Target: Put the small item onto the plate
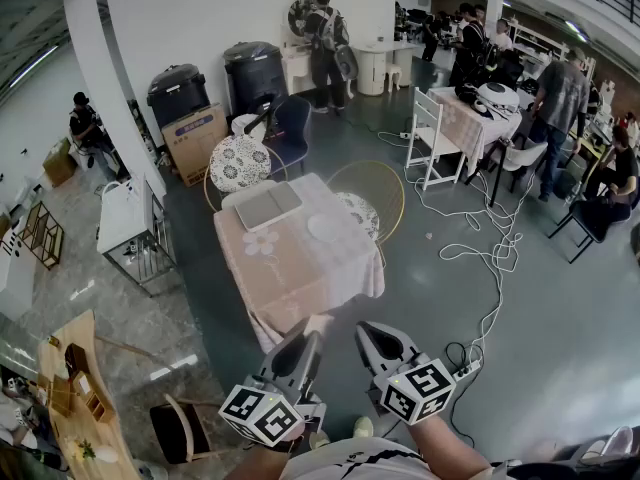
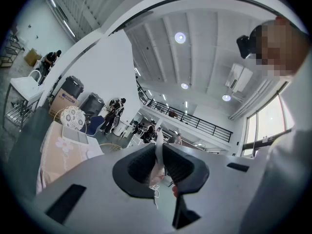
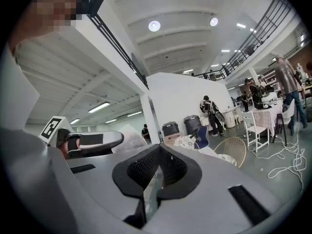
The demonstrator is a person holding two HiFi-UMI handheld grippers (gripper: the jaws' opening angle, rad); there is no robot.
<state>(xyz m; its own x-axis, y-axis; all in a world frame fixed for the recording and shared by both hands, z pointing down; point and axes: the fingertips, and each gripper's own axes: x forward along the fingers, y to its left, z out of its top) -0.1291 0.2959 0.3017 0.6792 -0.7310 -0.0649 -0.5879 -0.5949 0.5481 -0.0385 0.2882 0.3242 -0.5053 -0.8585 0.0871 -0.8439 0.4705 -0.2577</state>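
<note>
A square table [image 1: 290,263] with a pale pink cloth stands ahead of me in the head view. On it lie a white plate [image 1: 326,228] and a flat grey tray [image 1: 268,206]. I can make out no small item on the table. My left gripper [image 1: 312,336] and right gripper [image 1: 368,332] are side by side just short of the table's near corner, both pointing level. The left gripper [image 2: 158,162] has its jaws drawn to a narrow slit. A pale strip shows in it; I cannot tell whether it is held. The right gripper [image 3: 157,172] looks shut and empty.
A wire chair [image 1: 375,193], a patterned chair [image 1: 238,160] and a blue chair [image 1: 290,128] ring the table. White cables [image 1: 490,258] trail across the floor at right. Black bins [image 1: 250,73] and several people stand at the back. A wooden shelf [image 1: 75,388] is at lower left.
</note>
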